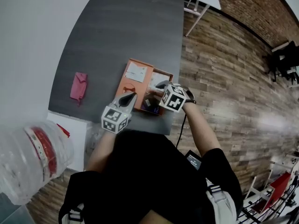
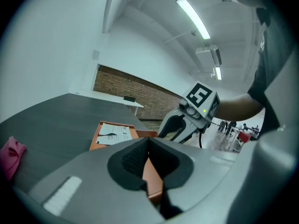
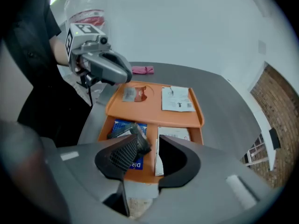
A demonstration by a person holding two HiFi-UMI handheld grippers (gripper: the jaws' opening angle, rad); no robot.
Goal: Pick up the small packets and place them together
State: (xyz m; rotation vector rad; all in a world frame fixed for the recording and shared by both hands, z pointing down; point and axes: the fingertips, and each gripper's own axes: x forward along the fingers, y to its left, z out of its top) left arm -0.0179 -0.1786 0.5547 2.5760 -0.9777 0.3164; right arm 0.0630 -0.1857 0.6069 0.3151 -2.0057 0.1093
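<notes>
Head view: the orange tray [image 1: 132, 85] sits at the grey table's [image 1: 121, 27] near edge, close to its right edge. I have open tabletop beyond and to the left, with a pink cloth [image 1: 78, 86] well apart. My right gripper [image 3: 152, 146] hangs over the tray's near compartments, jaws parted and gripping nothing, with a dark packet [image 3: 139, 143] just beside one pad. My left gripper [image 2: 148, 141] is closed and empty by the tray's near-left corner.

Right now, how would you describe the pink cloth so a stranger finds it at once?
On the dark grey table, find the orange tray. Left of it in the head view, alone on bare tabletop, lies the crumpled pink cloth, the only pink thing there.
</notes>
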